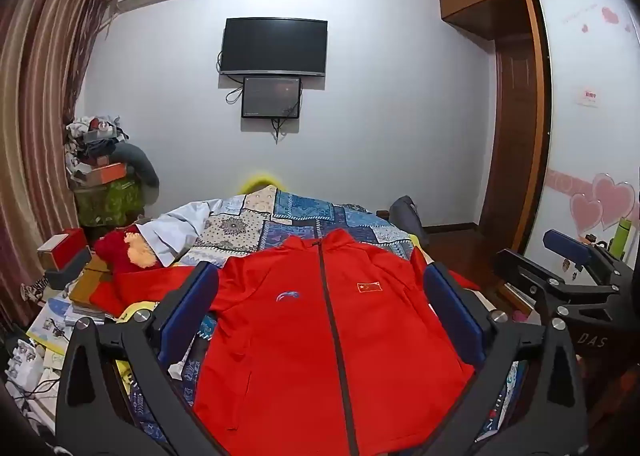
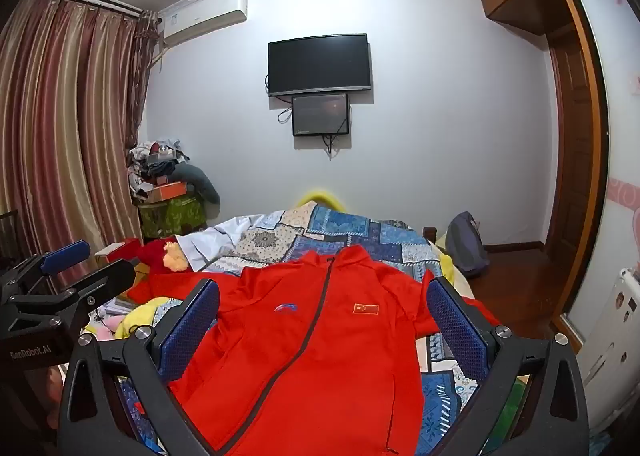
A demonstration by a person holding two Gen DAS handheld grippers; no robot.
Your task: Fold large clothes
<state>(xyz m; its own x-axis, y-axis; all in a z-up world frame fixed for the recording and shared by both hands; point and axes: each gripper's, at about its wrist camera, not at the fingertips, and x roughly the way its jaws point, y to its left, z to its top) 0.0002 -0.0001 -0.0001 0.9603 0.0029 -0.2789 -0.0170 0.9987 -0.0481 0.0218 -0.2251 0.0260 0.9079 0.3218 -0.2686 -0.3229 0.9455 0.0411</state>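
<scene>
A red zip-up jacket [image 1: 312, 336] lies flat, front up, on the patchwork bed cover [image 1: 304, 216], collar toward the far wall, sleeves spread out. It also shows in the right wrist view [image 2: 312, 344]. My left gripper [image 1: 320, 308] is open and empty, held above the jacket's chest, its blue pads wide apart. My right gripper [image 2: 324, 316] is also open and empty above the jacket. The right gripper shows at the right edge of the left wrist view [image 1: 560, 260], and the left gripper shows at the left edge of the right wrist view [image 2: 80, 260].
A light blue garment [image 1: 176, 228] and a red plush toy [image 1: 124, 252] lie on the bed's left side. Boxes and papers [image 1: 60, 296] clutter the left edge. A pile of clothes [image 1: 104, 176] stands in the corner. A wardrobe [image 1: 580, 136] is on the right.
</scene>
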